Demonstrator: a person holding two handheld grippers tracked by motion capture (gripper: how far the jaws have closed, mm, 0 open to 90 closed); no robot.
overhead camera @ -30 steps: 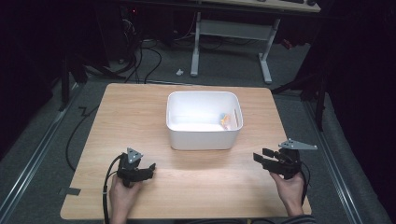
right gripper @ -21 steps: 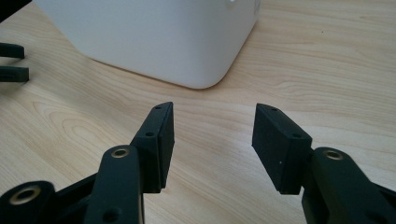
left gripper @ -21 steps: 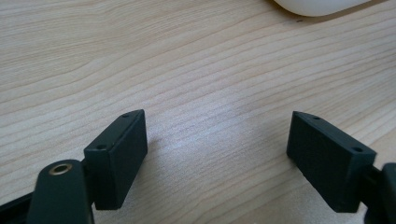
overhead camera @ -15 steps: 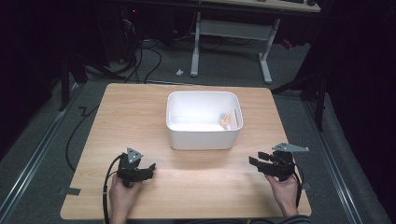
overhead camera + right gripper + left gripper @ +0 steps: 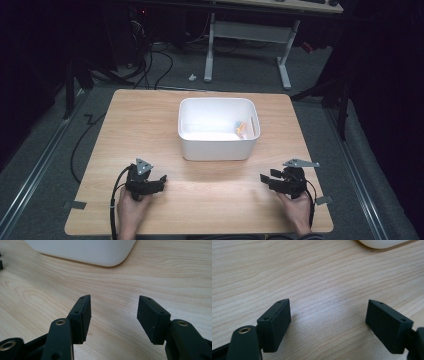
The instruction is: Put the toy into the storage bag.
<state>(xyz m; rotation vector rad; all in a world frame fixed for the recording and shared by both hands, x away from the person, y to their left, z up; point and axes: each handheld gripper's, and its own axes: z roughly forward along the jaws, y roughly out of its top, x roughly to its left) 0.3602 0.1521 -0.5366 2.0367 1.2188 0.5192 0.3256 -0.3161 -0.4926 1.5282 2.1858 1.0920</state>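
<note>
Left gripper (image 5: 159, 181) at 7 o'clock of white bin (image 5: 218, 148), right gripper (image 5: 266, 178) at 5: both agape, empty; right's jaws just widened.

R claw (image 5: 113, 312) sits low over the wooden desk (image 5: 155, 272), jaws apart w/ nothing btwn them, having just been opening. White bin (image 5: 82, 251) lies beyond the claw, its rounded corner ahead, well apart from the jaw tips.

Lit table (image 5: 150, 125), dark surroundings, sharp close-ups
</note>
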